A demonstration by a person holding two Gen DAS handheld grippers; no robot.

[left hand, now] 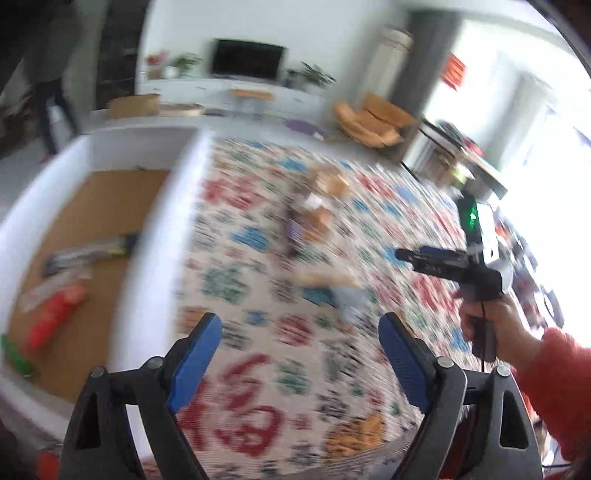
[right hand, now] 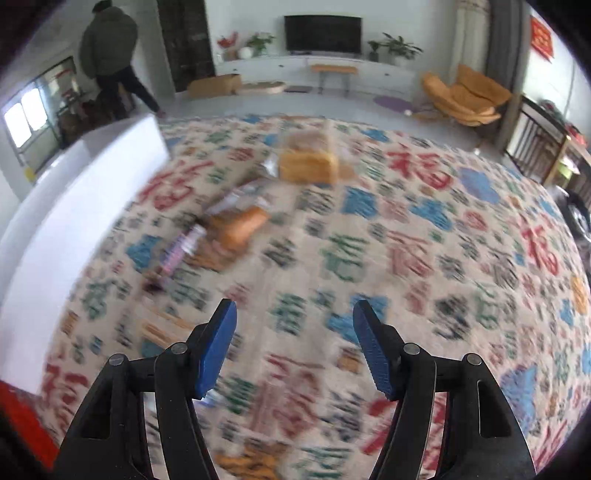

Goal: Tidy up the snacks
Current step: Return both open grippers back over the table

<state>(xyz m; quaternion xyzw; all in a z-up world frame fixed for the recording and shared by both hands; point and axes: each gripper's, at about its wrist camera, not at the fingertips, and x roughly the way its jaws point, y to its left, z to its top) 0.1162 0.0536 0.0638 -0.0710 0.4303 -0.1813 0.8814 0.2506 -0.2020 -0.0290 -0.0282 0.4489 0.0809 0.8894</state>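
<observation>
1. A cloth printed with red, blue and green characters (right hand: 369,236) covers the whole work surface; both views are blurred.
2. A white-walled box with a brown cardboard floor (left hand: 110,221) sits at the left edge of the cloth. Its tall white side (right hand: 74,206) stands between the loose snacks and its inside.
3. Far off are a dark television (right hand: 322,34), potted plants (right hand: 397,47), an orange lounge chair (right hand: 465,96) and a person in a dark jacket (right hand: 110,55) at far left.
4. Loose snacks lie in a cluster on the cloth, left of centre: clear-wrapped golden bread (right hand: 308,164), another orange-brown bread packet (right hand: 240,225) and a purple-printed wrapper (right hand: 181,247) just beside it.
5. Inside the box lie a red packet (left hand: 55,314), a silvery-dark packet (left hand: 88,253) and something green (left hand: 16,358) at the near corner.
6. The left gripper (left hand: 299,362) hangs over the cloth, jaws spread wide, nothing between them.
7. The right gripper (right hand: 295,347), held by a hand in a red sleeve (left hand: 491,321), has its jaws parted and empty.
</observation>
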